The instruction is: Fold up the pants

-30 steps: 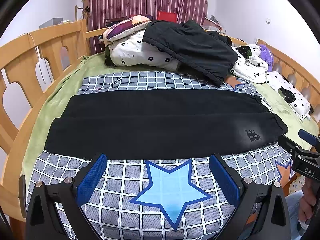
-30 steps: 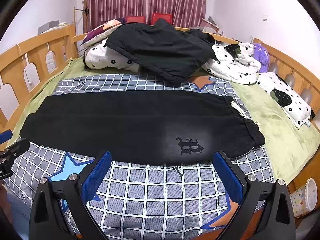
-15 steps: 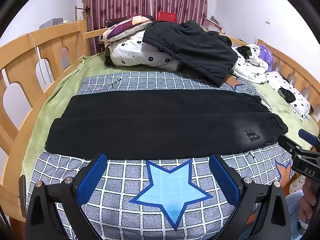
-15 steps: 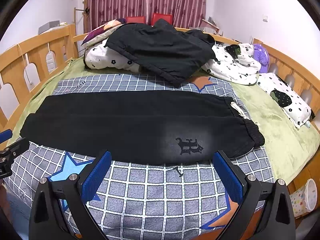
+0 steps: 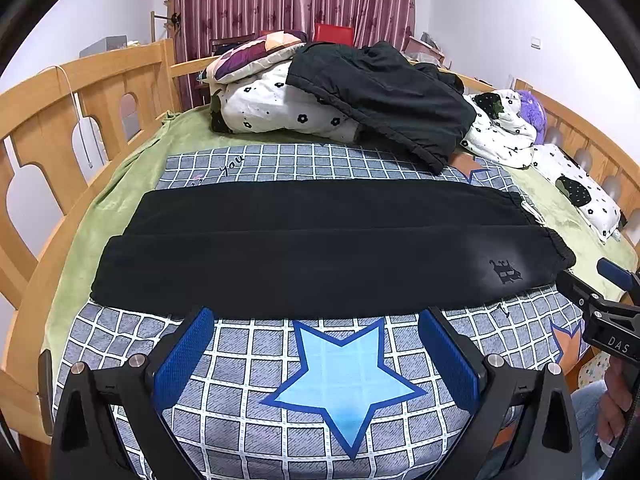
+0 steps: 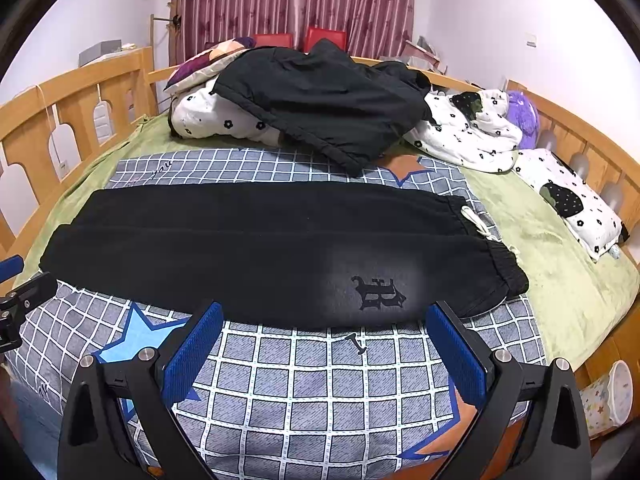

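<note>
Black pants lie flat across the bed, folded lengthwise with one leg over the other, waistband at the right and cuffs at the left. They also show in the right wrist view, with a black logo near the waist. My left gripper is open and empty, just short of the pants' near edge. My right gripper is open and empty, in front of the logo end. The right gripper's finger shows at the left view's right edge.
A checked quilt with blue stars covers the bed under the pants. A pile of bedding with a black jacket lies behind. Wooden rails line the left and right sides. Flower-print pillows lie at the right.
</note>
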`<state>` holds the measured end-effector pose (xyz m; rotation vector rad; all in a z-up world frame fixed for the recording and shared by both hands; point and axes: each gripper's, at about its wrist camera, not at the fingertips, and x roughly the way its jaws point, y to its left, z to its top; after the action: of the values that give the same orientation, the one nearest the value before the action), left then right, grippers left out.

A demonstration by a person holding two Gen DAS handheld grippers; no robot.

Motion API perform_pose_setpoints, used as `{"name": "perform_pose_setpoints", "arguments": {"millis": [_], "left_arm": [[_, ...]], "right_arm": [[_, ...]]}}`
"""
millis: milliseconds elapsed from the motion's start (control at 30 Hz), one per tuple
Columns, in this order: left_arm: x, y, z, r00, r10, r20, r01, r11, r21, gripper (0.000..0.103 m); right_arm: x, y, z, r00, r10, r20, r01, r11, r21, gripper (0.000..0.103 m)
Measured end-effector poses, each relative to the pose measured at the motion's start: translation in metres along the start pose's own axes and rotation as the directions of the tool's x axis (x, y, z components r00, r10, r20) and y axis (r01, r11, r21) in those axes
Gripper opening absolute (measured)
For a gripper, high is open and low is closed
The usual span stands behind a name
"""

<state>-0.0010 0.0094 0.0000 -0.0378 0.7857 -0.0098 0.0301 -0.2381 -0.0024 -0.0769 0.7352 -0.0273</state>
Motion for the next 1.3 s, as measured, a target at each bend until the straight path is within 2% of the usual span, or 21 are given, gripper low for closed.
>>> {"name": "perform_pose_setpoints", "arguments": {"millis": [967, 1100, 1300], "left_arm": [[-0.0027, 0.0016, 0.0006, 1.000, 0.003, 0.000, -0.003, 1.000, -0.001, 0.103], [-0.0003, 0.0022, 0.0017, 0.999, 0.035, -0.005, -0.035, 0.999, -0.004, 0.103], [0.0015, 0.0071, 0.0034, 0.999, 0.032, 0.008, -0.031, 0.999, -0.044, 0.103]], "right_arm": [[-0.0036, -0.0007, 0.0019, 1.000, -0.003, 0.001, 0.003, 1.000, 0.005, 0.100], [-0.0043, 0.0002, 0.0015, 1.000, -0.005, 0.006, 0.005, 1.000, 0.001, 0.100], [-0.0060, 0.0045, 0.0016, 0.999, -0.013, 0.031, 0.013, 1.000, 0.003, 0.100]]}}
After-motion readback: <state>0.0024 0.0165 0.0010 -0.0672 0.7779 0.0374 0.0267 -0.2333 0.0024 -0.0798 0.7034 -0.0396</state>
